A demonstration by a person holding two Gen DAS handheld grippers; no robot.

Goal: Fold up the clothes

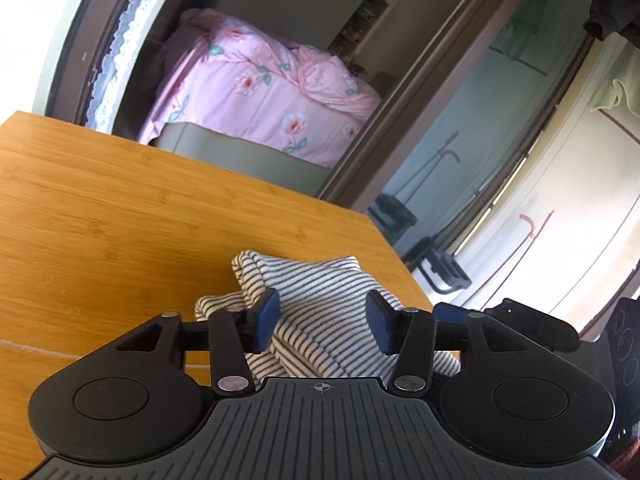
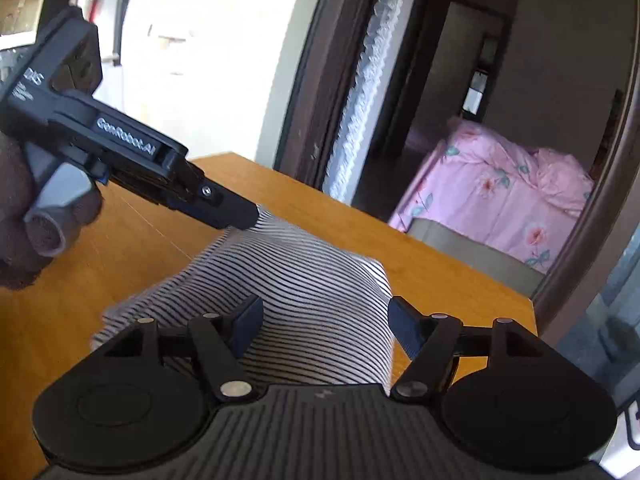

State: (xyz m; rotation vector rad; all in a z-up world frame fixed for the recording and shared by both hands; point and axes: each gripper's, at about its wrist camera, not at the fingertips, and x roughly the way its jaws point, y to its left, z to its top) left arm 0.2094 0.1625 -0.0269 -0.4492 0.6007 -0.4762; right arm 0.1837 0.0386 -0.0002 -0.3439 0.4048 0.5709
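- Striped cloth (image 1: 320, 312) lies bunched right under both tools, near a corner of the wooden surface (image 1: 100, 208).
- Left gripper (image 1: 323, 320): fingers spread wide either side of a fold, gripping nothing. In the right view its tip touches the cloth's far edge.
- Right gripper (image 2: 326, 326): fingers wide, hovering over the near end of the cloth, empty.
- Judgement: each should pinch a single clean edge, not the bunch, then draw it flat.
- Free surface lies left and beyond; the right edge is close, so fold leftward.
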